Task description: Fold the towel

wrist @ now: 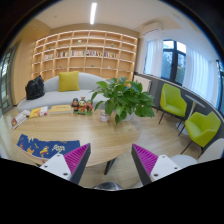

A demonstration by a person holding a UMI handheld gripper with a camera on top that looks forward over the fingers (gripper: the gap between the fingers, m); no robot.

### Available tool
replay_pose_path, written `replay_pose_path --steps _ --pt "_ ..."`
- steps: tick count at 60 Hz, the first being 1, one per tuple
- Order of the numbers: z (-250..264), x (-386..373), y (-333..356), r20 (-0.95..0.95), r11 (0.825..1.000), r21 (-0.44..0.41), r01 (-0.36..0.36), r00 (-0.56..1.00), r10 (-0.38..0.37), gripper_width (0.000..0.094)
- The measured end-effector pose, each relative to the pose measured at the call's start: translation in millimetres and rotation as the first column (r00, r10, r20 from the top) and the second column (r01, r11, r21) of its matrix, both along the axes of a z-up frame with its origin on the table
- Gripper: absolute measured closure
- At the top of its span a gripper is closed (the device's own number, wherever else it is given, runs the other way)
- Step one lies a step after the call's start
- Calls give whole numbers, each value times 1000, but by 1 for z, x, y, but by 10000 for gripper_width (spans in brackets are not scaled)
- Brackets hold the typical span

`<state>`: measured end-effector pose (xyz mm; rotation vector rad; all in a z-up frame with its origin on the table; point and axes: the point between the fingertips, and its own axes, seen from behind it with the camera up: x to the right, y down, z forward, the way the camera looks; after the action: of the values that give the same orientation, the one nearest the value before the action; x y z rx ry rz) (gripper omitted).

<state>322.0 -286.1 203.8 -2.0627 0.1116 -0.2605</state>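
Note:
My gripper (111, 162) is open, with its two magenta pads (77, 158) wide apart and nothing between them. It is raised above a round wooden table (85, 135) and looks out across the room. No towel shows in the gripper view. Below the gap between the fingers a dark table leg and a grey blurred shape on the floor show.
A potted green plant (122, 98) stands on the table beyond the fingers. Blue printed sheets (45, 147) lie on the table near the left finger. Small items (80, 104) sit by a grey sofa with a yellow cushion (68, 81). Green chairs (203, 128) stand at the right. Bookshelves (85, 52) line the far wall.

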Motion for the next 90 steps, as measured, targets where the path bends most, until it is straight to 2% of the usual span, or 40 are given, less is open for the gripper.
replay_pose_path --steps 1,6,14,25,32,46,55,69,74,75,80,83,88,90 --pt "12 14 -18 -1 1000 -6 -3 1000 3 84" --pt "8 13 -24 5 1000 -19 0 1000 0 85" --pt "-19 -18 -30 1 998 -54 -15 1000 15 86" --pt "-68 -114 -49 -65 983 -130 -129 990 122 84" --pt "-97 -197 -48 -99 961 -156 -227 972 213 81" --pt "-126 -384 -17 -223 900 -152 -409 901 372 83" --pt "-154 -480 22 -276 878 -174 -446 878 391 88" --pt "-202 -561 85 -275 887 -203 -415 893 355 86" --pt "-218 -570 102 -259 897 -228 -379 912 319 89" --pt "-218 -568 105 -241 904 -222 -365 919 312 89" --pt "-221 -569 119 -181 918 -210 -338 936 303 206" --pt "-222 -565 126 -134 924 -202 -325 944 303 354" --pt "-223 -570 135 -117 920 -170 -354 934 338 570" --pt "-223 -571 136 -105 916 -166 -366 930 353 695"
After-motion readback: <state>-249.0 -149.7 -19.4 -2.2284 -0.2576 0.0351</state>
